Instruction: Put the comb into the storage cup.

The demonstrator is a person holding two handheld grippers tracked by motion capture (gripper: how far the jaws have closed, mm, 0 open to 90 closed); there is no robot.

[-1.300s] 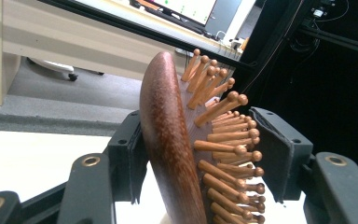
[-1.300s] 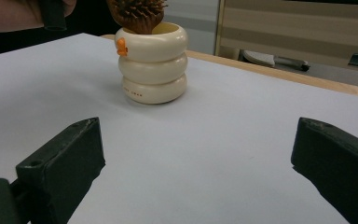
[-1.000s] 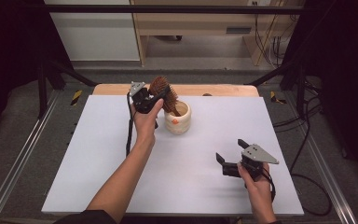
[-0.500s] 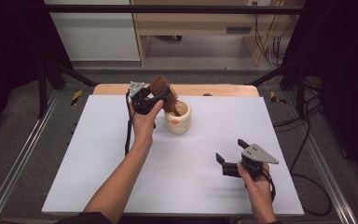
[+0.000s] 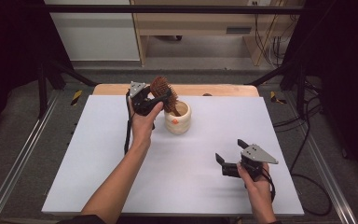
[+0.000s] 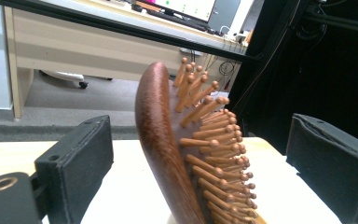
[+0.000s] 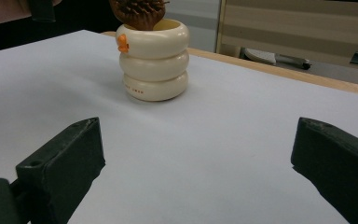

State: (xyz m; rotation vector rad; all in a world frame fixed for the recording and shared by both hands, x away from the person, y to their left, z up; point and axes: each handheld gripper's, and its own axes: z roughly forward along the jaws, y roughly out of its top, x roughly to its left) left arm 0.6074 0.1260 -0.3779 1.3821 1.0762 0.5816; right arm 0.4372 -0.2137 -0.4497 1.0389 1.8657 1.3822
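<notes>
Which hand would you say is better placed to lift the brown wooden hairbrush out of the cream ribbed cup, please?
Left, probably. The left gripper has its open jaws either side of the brown wooden hairbrush standing in the cream ribbed cup. The right gripper sits open, well away near the table's front.

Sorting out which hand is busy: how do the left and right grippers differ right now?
The left gripper is raised at the far side with the hairbrush head between its jaws; the right gripper sits low near the table with nothing between its jaws. The left is beside the cup; the right is well away. Both are open.
</notes>
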